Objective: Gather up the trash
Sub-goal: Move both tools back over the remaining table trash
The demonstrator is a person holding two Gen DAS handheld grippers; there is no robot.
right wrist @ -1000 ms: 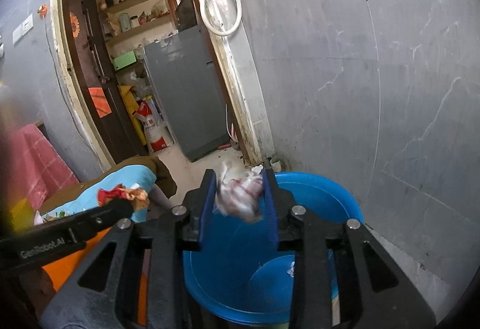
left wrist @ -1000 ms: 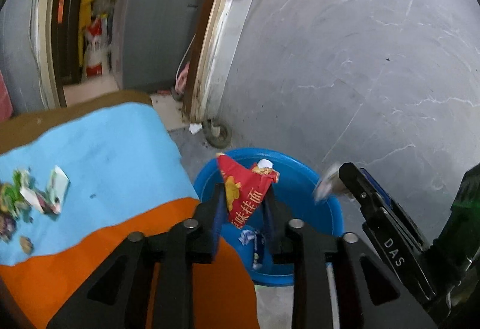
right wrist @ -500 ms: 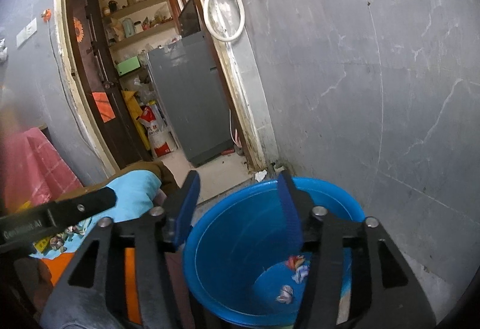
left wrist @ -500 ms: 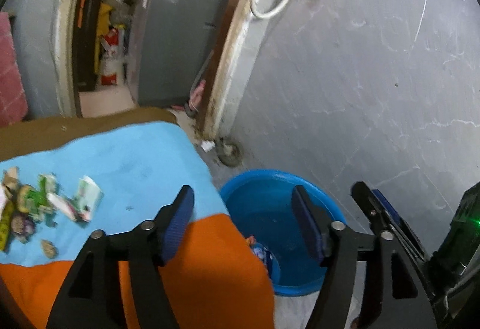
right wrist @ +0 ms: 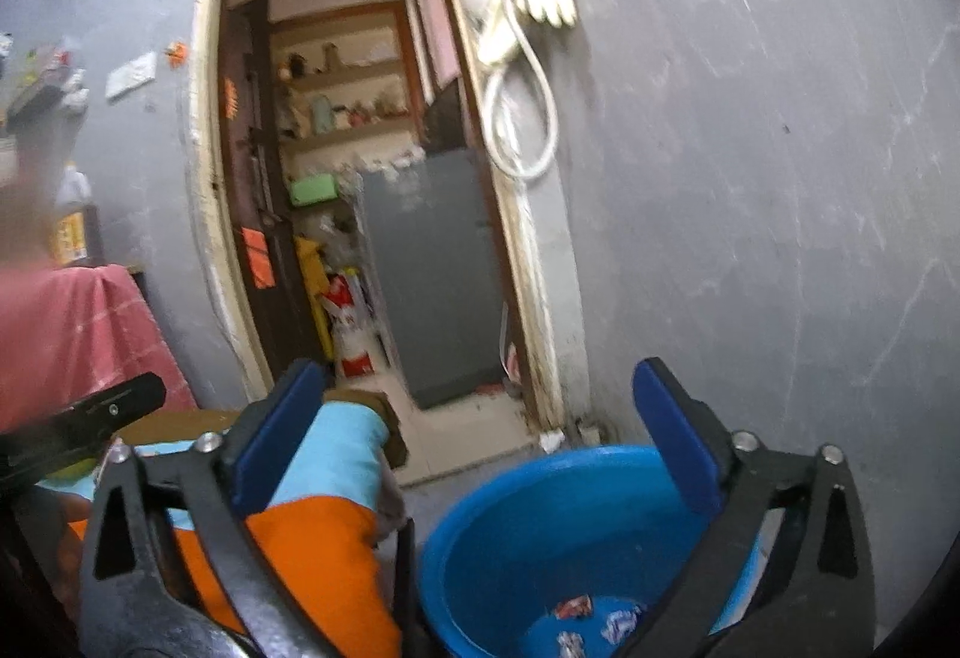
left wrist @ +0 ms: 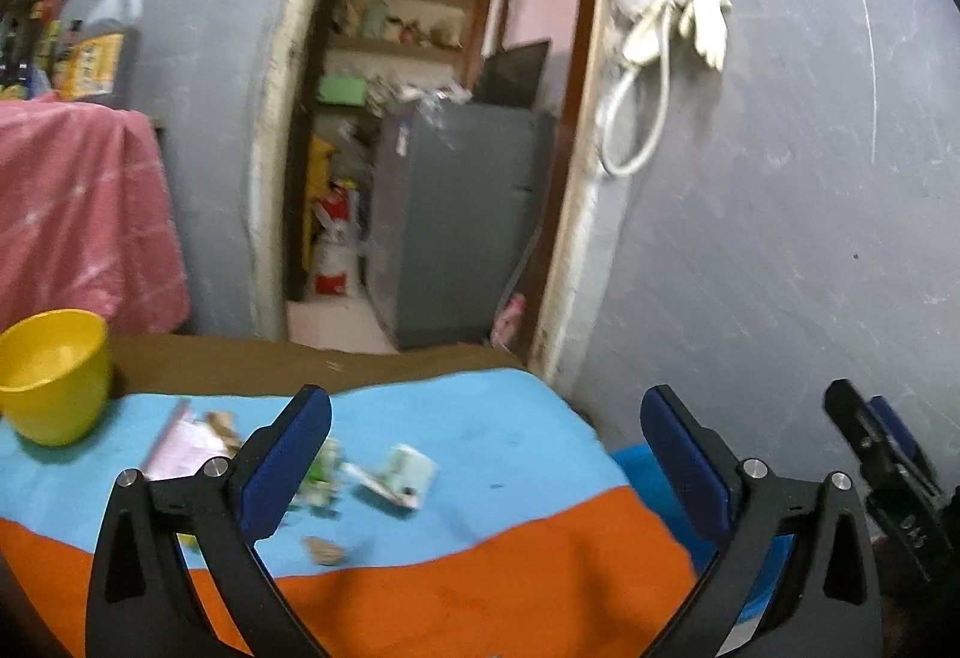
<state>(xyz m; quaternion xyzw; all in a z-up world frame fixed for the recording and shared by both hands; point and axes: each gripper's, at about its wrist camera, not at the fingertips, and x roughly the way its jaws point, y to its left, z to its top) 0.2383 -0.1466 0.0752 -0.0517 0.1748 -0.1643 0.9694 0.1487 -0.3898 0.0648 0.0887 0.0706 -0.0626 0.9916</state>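
Left gripper (left wrist: 486,448) faces table scraps (left wrist: 396,478); right wrist view shows binned wrappers (right wrist: 576,607).

Two wrist fisheyes looking forward along their tools

The left camera is looking low across the cloth-covered desk (left wrist: 480,424) toward the doorway (left wrist: 432,130); the right camera is sitting close above the blue basin (right wrist: 510,496), facing the same doorway. Both are sharing the grey cabinet (left wrist: 456,226), the grey wall and the desk's corner.
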